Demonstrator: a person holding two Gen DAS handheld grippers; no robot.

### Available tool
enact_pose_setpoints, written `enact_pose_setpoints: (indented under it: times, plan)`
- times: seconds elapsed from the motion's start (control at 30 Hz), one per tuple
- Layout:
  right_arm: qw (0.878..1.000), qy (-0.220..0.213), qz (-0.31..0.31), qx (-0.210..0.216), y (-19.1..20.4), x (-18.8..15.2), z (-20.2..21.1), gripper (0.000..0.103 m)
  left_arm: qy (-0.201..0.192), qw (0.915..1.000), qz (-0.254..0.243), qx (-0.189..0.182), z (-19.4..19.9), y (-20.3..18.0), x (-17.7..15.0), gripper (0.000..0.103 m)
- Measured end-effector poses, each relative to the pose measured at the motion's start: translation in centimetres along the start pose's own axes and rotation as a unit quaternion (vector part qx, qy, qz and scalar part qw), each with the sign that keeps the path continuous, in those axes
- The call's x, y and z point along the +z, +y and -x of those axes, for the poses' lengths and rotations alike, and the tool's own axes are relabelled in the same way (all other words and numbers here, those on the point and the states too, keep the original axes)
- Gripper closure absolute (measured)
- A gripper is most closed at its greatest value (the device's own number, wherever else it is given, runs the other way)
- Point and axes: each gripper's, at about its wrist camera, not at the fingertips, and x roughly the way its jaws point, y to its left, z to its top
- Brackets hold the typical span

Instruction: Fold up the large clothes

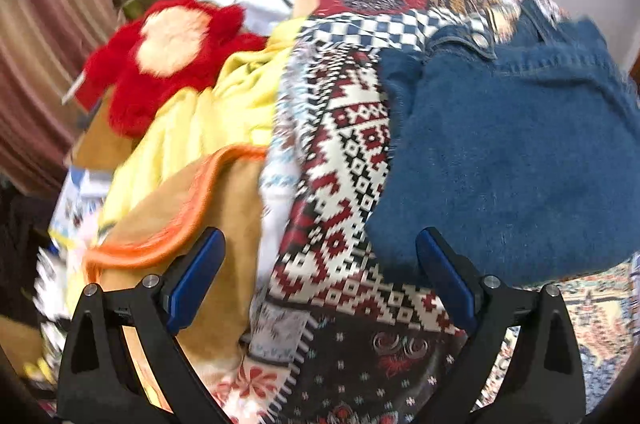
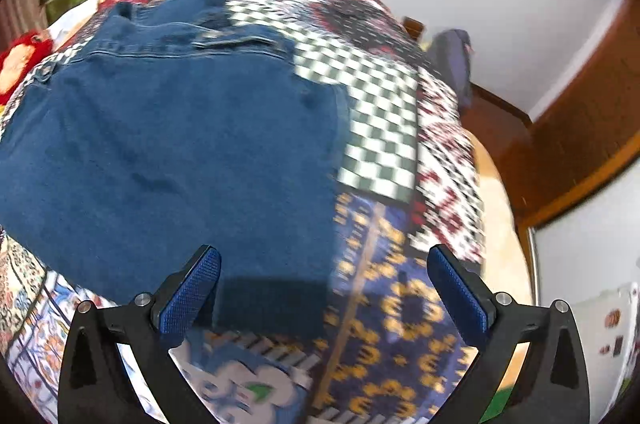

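Blue denim garment (image 2: 168,144) lies folded into a compact block on the patchwork quilt (image 2: 384,128) covering the bed. Both grippers, left gripper (image 1: 320,280) and right gripper (image 2: 324,288), hang above the denim's near edge, jaws wide apart, holding nothing. This fold looks done; yellow cloth (image 1: 208,120) and tan blanket (image 1: 224,200) left of the denim remain unfolded.
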Motion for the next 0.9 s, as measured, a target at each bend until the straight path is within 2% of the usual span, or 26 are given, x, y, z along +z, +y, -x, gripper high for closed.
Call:
enact_pose_setpoints:
  times: [0.13,0.23,0.3,0.37,0.43,0.5,0.57,0.7,0.77,0.83,0.9]
  plan:
    - [1.0,-0.011,-0.018,0.004,-1.2,-0.4,1.6,0.0,-0.008,0.9993,0.032,-0.015,1.6,0.9,-0.7,0.005]
    - [0.999,-0.028,-0.026,0.021,-1.3,-0.4,3.3,0.0,-0.009,0.9972,0.056,-0.049,2.7,0.7,-1.0,0.005]
    - [0.998,-0.047,-0.024,0.035,-0.5,0.1,4.8,0.0,-0.002,0.9937,0.074,-0.084,2.9,0.2,-1.3,0.005]
    - [0.997,-0.064,-0.017,0.05,0.5,0.7,6.1,0.0,0.013,0.9861,0.092,-0.138,2.9,-0.7,-1.6,0.005]
    - [0.994,-0.079,-0.009,0.07,2.0,1.3,7.2,0.0,0.032,0.9713,0.114,-0.206,2.5,-1.9,-1.9,0.005]
    - [0.992,-0.083,-0.002,0.092,3.3,1.9,7.7,0.0,0.049,0.9606,0.125,-0.243,1.9,-3.1,-2.0,0.005]
    - [0.99,-0.082,0.006,0.116,5.0,2.4,7.8,0.0,0.063,0.9522,0.13,-0.269,1.0,-4.5,-2.2,0.005]
    - [0.987,-0.065,0.021,0.147,7.9,2.9,6.5,0.0,0.09,0.9421,0.142,-0.29,-1.1,-6.3,-2.3,0.005]
    - [0.986,-0.051,0.033,0.158,9.3,2.9,5.3,0.0,0.103,0.9292,0.167,-0.313,-2.4,-6.6,-2.4,0.005]
    - [0.985,-0.033,0.041,0.162,10.3,2.9,3.9,0.0,0.11,0.9079,0.207,-0.348,-3.7,-6.7,-2.3,0.005]
    - [0.985,-0.005,0.045,0.167,11.4,2.8,1.9,0.0,0.109,0.8942,0.231,-0.368,-4.6,-6.9,-2.1,0.005]
